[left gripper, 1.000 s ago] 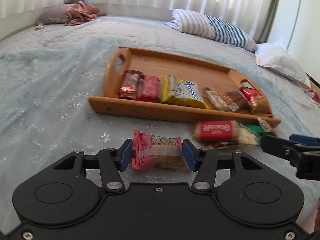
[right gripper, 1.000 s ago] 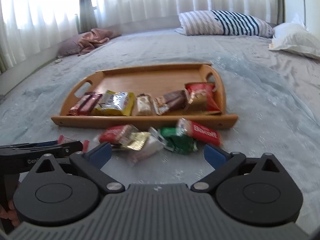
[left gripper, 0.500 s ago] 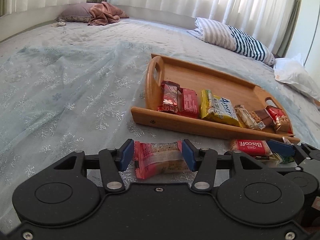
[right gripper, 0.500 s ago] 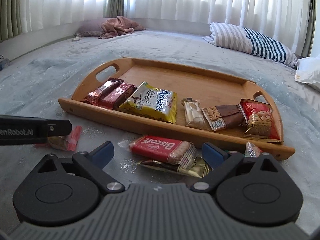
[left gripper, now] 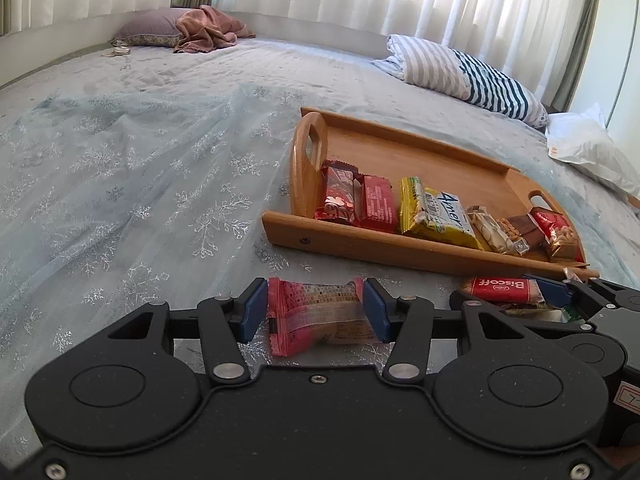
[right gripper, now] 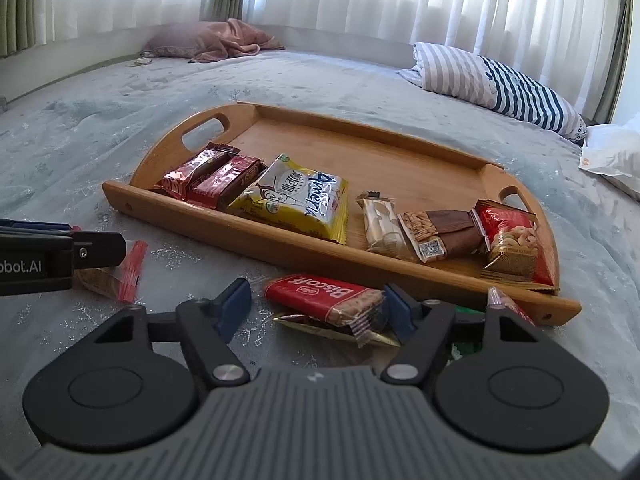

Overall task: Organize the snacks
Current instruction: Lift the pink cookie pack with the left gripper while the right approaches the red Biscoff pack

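Note:
My left gripper (left gripper: 315, 314) is shut on a pink snack packet (left gripper: 320, 304) just above the bedspread, left of the wooden tray (left gripper: 400, 246). In the right wrist view that packet (right gripper: 130, 272) shows at the left, beside a left finger (right gripper: 96, 254). My right gripper (right gripper: 316, 310) is closing around a red Biscoff packet (right gripper: 320, 294). Its right pad meets the packet's end and its left pad stands apart. The tray (right gripper: 280, 246) holds a row of several snacks along its near wall, among them a yellow packet (right gripper: 296, 196).
Under the Biscoff packet lies a gold wrapper (right gripper: 320, 326), with a green packet (right gripper: 464, 348) to its right. On the pale blue bedspread behind the tray are a striped pillow (right gripper: 500, 88), a white pillow (right gripper: 612, 160) and a mauve pillow with a blanket (right gripper: 216, 42).
My right gripper has come down over the Biscoff packet and its jaws have narrowed around it. The left gripper kept hold of the pink packet and shifted slightly sideways.

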{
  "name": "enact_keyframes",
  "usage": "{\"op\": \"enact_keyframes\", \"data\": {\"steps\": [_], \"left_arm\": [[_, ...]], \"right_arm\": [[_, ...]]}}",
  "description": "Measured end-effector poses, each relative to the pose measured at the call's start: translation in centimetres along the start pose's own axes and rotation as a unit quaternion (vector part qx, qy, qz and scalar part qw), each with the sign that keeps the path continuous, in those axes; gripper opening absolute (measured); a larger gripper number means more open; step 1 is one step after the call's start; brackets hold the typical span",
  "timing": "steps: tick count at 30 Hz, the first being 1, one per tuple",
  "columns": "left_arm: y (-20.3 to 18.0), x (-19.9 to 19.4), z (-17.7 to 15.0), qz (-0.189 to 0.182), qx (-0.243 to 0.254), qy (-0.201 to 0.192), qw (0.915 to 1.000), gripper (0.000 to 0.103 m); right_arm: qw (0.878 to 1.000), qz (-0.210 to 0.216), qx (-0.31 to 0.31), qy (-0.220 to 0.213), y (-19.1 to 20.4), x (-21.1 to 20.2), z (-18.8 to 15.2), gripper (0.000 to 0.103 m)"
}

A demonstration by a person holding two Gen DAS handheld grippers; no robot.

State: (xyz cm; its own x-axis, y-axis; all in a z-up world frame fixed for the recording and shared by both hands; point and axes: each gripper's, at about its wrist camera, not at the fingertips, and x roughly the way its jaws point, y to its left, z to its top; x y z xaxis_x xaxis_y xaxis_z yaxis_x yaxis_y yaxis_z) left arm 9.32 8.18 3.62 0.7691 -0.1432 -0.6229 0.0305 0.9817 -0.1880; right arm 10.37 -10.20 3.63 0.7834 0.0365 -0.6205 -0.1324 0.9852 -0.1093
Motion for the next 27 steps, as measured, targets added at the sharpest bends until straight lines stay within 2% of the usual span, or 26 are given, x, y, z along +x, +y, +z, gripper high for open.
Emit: {"op": "enact_keyframes", "data": {"steps": [2,8,21,22,24,27], "left_arm": [[0.0,-0.1,0.0,0.0,-0.002,0.0,1.0,0.049],[-0.1,-0.4,0.0,0.002,0.001,-0.004,1.0,0.049],[-0.8,-0.8,0.1,0.004,0.004,-0.009,1.0,0.049],[-0.9,-0.8,0.0,0.004,0.005,-0.008,0.9999,0.049],[-1.1,-0.9,0.0,0.004,0.008,-0.008,0.9999,0.049],[-1.2,-1.0,-0.1,0.005,0.01,-0.01,0.9999,0.049]], "right_arm": [[1.0,0.006,-0.001,0.003,-0.1,-0.2,0.0,0.063],[1.0,0.024,0.012,0.003,-0.9,-1.1,0.1,0.055],[0.998,0.056,0.023,-0.013,-1.9,-3.3,0.5,0.054],[0.998,0.055,0.018,-0.014,-1.9,-3.3,0.5,0.055],[0.999,0.043,0.007,-0.007,-1.7,-3.0,0.4,0.068],[1.0,0.027,-0.004,0.003,-1.7,-2.7,0.0,0.073]]}}
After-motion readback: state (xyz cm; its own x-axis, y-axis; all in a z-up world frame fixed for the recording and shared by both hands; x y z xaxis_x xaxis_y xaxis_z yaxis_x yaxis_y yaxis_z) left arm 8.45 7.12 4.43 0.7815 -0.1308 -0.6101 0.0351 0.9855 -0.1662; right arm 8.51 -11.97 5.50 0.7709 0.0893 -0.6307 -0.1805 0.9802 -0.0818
